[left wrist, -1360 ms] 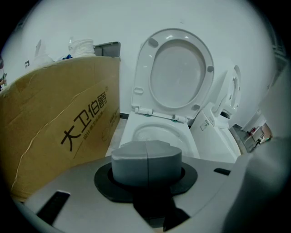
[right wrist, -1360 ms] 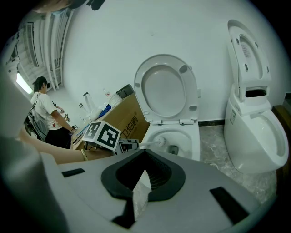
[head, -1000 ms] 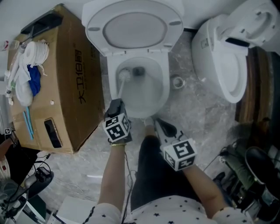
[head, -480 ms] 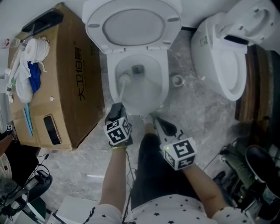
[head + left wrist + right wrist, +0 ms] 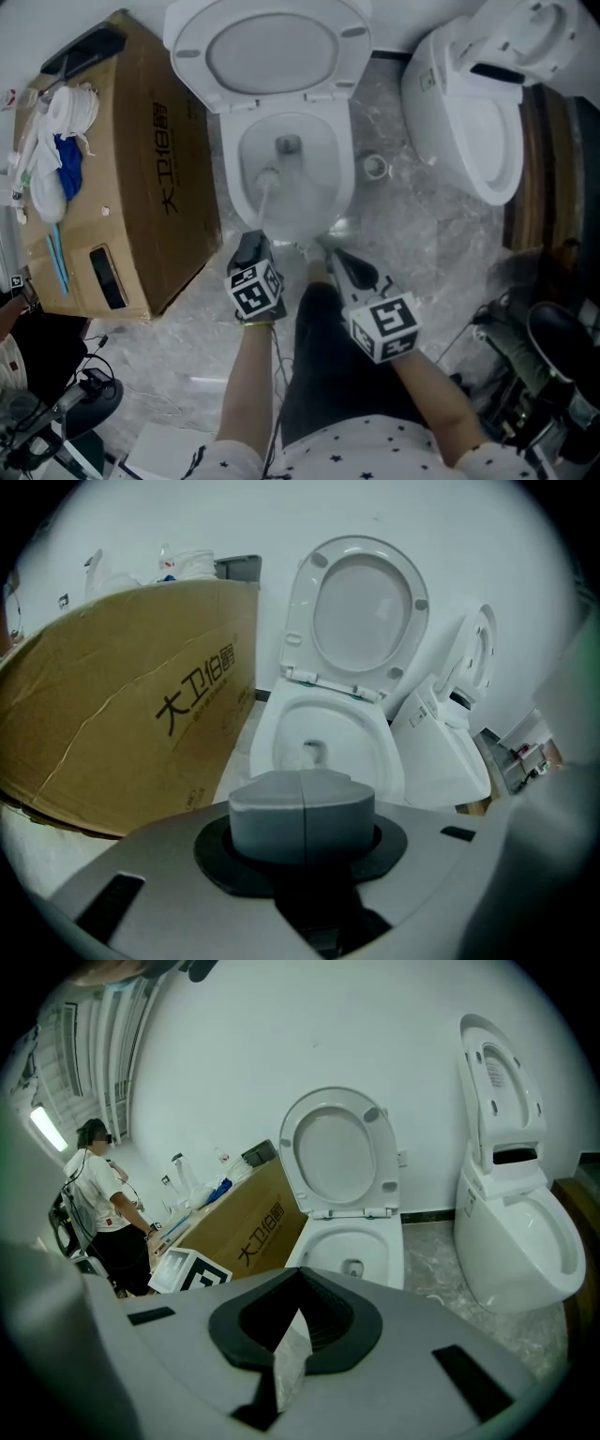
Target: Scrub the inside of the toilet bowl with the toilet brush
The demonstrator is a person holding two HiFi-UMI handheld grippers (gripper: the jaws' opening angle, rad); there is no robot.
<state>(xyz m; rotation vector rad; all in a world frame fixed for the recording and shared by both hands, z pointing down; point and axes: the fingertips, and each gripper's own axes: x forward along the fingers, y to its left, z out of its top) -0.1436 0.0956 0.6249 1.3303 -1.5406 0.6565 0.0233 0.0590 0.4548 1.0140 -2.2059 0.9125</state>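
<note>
The grey marbled floor (image 5: pixel 412 234) fills the head view, and most of the open room lies on its right side, between the two toilets. The tall brown cardboard box (image 5: pixel 131 187) with dark printing takes up the left, its near edge just beside the left rim of the white toilet with its lid raised (image 5: pixel 272 52) — only a thin strip of floor shows between them. A second white toilet (image 5: pixel 469 122) stands well apart to the right, with a small round fitting (image 5: pixel 375 167) on the bare floor in the gap.

The left gripper (image 5: pixel 251 246) sits just in front of the bowl's front edge, its fingers clamped on the grey end of the white long-handled toilet brush (image 5: pixel 263 195). The handle slants up over the rim, and the brush head lies inside the bowl (image 5: pixel 314 187), low on the left inner wall, short of the dark outlet. The right gripper (image 5: pixel 330 255) hangs beside the front rim over the floor — its fingers nearly together, only a pale sliver between them, holding nothing.
</note>
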